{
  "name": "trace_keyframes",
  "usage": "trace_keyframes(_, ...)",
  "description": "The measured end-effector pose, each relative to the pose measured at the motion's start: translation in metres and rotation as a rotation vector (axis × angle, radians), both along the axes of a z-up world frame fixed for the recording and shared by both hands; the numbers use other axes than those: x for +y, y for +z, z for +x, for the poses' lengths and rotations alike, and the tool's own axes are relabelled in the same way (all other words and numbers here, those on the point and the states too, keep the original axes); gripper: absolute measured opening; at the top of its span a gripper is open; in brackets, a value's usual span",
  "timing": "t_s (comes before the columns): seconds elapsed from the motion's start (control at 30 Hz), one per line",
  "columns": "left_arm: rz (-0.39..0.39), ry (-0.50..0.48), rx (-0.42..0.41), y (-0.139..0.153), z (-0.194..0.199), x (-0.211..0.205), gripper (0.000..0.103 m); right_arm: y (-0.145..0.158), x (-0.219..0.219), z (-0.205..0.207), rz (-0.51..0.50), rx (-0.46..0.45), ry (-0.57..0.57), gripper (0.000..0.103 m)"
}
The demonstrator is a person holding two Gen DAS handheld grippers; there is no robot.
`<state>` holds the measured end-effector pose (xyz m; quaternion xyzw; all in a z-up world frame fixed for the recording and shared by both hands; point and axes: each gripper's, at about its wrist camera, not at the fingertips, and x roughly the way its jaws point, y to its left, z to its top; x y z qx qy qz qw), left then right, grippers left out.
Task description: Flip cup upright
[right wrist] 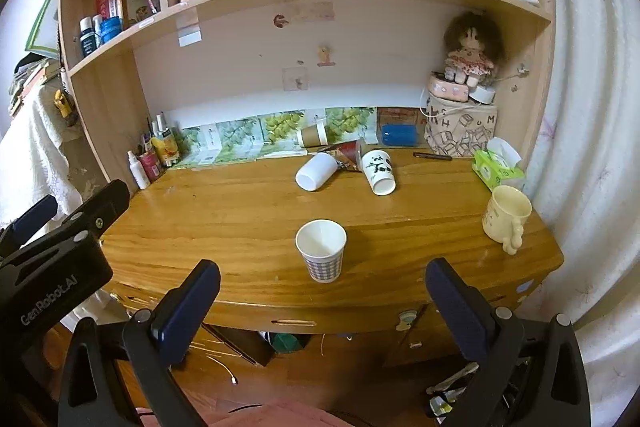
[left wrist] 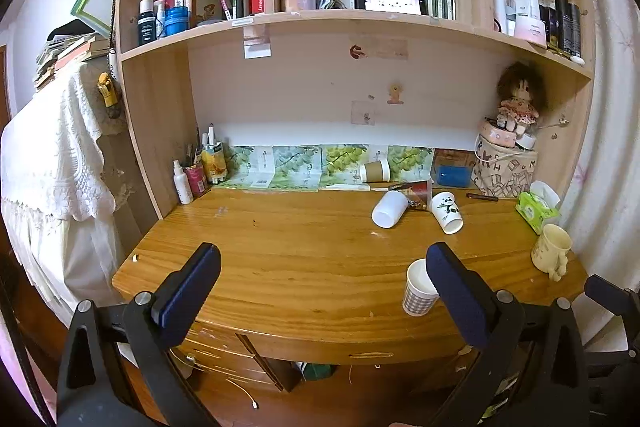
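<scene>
The checked paper cup point(right wrist: 321, 255) stands upright near the front edge of the desk point(right wrist: 224, 219), low in the centre of the right view. Both tongs — left point(left wrist: 322, 291) and right point(right wrist: 322, 301) — are spread wide, holding nothing. Toward the upper centre, a white cup point(right wrist: 316, 171) and a panda cup point(right wrist: 379, 171) lie on their sides.

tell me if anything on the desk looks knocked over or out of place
Yes. Four cups lie on their sides near the back: a plain white cup, a panda cup, a red patterned cup between them and a brown cup. The checked cup stands upright.
</scene>
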<state>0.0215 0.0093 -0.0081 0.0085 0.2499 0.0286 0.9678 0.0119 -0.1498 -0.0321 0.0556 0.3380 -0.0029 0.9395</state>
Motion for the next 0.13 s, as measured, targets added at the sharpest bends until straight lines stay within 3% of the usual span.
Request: trace_keyframes(0.13,-0.006,-0.017,0.013,-0.0015,0.0021,-0.0021,0.103,-0.0010,-0.0009,-0.0003,-0.011,0.011,-0.013,0.103)
